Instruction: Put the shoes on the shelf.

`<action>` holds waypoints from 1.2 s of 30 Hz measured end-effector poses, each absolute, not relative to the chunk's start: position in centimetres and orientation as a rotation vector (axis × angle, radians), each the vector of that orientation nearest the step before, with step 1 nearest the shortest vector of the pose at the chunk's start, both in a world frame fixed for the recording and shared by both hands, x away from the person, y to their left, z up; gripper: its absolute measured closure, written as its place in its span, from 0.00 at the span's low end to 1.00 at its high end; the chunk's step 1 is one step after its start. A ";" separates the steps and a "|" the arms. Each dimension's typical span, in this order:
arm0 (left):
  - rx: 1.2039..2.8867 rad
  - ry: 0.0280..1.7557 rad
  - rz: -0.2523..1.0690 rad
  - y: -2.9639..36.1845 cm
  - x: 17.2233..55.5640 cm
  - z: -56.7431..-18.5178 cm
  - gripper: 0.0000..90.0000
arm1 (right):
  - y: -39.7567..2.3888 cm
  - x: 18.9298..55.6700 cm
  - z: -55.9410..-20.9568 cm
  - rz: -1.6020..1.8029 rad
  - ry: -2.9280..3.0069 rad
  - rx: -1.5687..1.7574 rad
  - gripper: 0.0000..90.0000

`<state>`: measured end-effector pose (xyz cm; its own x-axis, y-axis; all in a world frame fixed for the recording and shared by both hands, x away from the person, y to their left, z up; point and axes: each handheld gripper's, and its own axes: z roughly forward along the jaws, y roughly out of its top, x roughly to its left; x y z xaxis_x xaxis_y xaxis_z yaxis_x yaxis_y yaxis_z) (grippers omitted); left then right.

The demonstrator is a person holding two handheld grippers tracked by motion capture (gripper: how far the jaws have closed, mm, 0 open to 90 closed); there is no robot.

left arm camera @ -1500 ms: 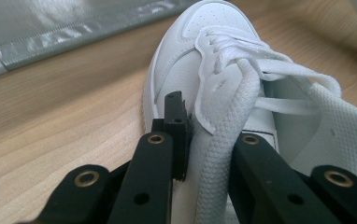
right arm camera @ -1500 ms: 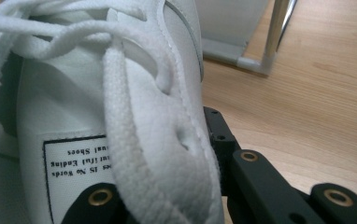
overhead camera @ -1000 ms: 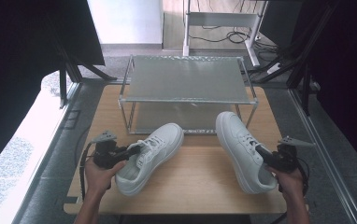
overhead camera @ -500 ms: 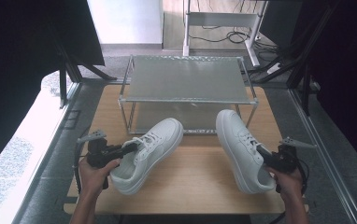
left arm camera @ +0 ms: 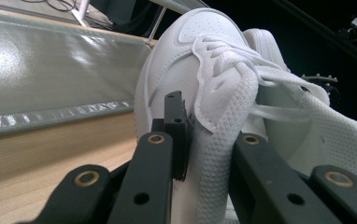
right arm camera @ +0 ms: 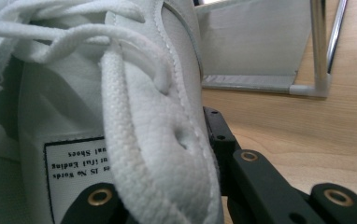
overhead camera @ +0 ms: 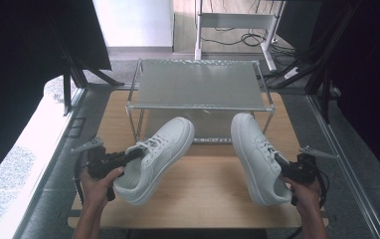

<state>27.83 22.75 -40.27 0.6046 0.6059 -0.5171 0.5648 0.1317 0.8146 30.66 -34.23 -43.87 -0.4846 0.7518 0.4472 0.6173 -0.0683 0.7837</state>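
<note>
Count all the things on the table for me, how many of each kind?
White shoes: 2, the left shoe and the right shoe
Metal racks: 1, the rack behind the shoes
Grippers: 2, the left gripper and the right gripper, each clamped on a shoe's edge
Total: 5

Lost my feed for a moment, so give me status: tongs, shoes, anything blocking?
Left tongs shut on left shoe, heel raised. Right tongs shut on right shoe. Wire rack stands just past both toes; wooden table between shoes bare.
</note>
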 end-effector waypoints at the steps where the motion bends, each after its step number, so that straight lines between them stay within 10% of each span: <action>1: 1.523 1.027 0.039 22.7 27.8 -40.3 0.91 | -34.2 30.7 -43.9 1.600 2.053 1.521 0.96; 36: 1.391 0.943 0.081 20.0 30.6 -34.8 0.91 | -31.8 32.0 -38.2 1.760 1.954 1.406 0.96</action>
